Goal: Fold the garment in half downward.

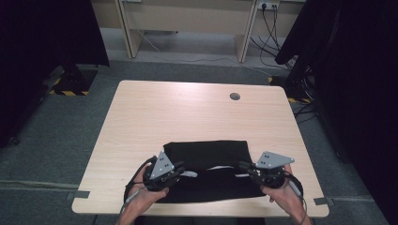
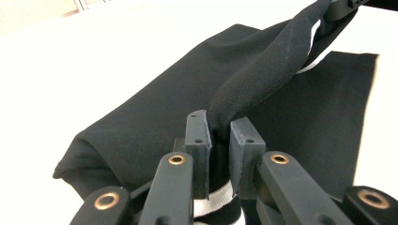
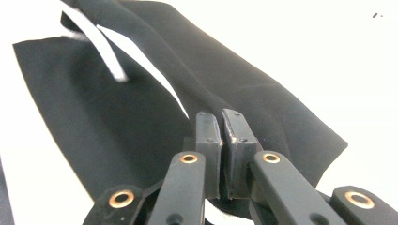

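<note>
Black cloth (image 1: 206,152) pinched by left gripper (image 2: 218,140) and right gripper (image 3: 220,136).

We see a black cloth (image 1: 206,154): matt, soft knit, fine fuzzy nap, with a white woven band (image 2: 213,206) on it. Left gripper (image 2: 218,136) and right gripper (image 3: 222,133): matt black plastic jaws, dull grey rubbery pads, shiny brass-coloured rivets. Table (image 1: 187,112): pale wood-grain laminate, smooth, low sheen. Floor (image 1: 56,136): grey carpet, rough.
</note>
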The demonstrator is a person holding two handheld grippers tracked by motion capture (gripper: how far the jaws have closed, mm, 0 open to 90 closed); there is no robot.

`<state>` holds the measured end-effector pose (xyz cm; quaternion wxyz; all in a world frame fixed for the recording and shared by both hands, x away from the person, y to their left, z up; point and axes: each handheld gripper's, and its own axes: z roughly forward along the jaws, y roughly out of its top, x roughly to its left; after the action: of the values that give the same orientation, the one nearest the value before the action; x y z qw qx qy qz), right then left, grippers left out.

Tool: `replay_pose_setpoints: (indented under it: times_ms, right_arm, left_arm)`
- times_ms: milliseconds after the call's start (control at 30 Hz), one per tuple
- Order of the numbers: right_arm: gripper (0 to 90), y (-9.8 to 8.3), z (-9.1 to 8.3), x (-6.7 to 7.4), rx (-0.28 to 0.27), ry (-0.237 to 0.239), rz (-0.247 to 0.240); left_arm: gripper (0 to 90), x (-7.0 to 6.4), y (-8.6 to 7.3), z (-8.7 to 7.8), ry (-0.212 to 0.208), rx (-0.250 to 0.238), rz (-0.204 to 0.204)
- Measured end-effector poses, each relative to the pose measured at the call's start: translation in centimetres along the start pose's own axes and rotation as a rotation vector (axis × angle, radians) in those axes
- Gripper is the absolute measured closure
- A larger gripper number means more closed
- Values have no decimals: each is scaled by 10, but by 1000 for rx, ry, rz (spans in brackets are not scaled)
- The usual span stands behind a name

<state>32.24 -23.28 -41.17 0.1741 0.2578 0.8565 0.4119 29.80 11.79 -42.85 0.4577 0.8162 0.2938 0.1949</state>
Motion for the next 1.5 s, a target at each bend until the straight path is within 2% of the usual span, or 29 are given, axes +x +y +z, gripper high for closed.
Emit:
replay_pose_setpoints:
  times_ms: [100,200,267,300,333,400,500,600,667,733,767,867,1033,1100,1267,1367,1433,1500]
  right_arm:
    - [862,-11,1,13,27,18,-22]
    - [858,-30,6,23,67,46,-11]
    - [839,-41,9,28,86,63,9]
    - [796,-46,10,29,98,70,23]
    - [742,-49,12,31,105,75,44]
    - [652,-51,10,32,103,80,75]
    - [551,-44,1,32,51,77,116]
    - [529,-32,-4,31,10,55,119]
    - [528,-27,-2,28,-4,40,128]
    - [527,-26,1,26,-1,34,130]
    - [527,-25,9,20,17,20,135]
    - [526,-31,23,14,51,5,146]
    - [519,-48,31,14,108,4,145]
    - [514,-52,30,15,109,6,159]
    - [497,-54,29,14,112,-1,170]
    - [427,-49,28,12,122,-3,171]
    - [405,-42,26,8,99,-16,173]
    - [378,-34,26,3,67,-40,173]
  left_arm:
    - [777,-14,-18,0,-39,50,5]
    - [753,-25,-38,5,-64,95,-2]
    - [717,-28,-48,8,-85,104,-21]
    - [685,-28,-48,8,-85,104,-21]
    - [648,-29,-50,7,-102,92,-41]
    - [553,-30,-46,3,-116,71,-53]
    - [403,-33,-36,-2,-93,55,-49]
    - [348,-32,-26,-5,-103,22,-84]
    - [333,-28,-22,-2,-77,20,-109]
    - [328,-26,-21,0,-61,26,-117]
    - [330,-20,-24,7,-37,55,-129]
    - [333,-14,-36,16,3,118,-140]
    - [329,-14,-51,14,-1,135,-149]
    - [327,-15,-53,15,4,138,-126]
    - [330,-16,-54,17,16,126,-111]
    - [321,-17,-53,18,18,132,-105]
    - [289,-18,-51,18,24,137,-93]
    - [248,-18,-45,14,57,97,-74]
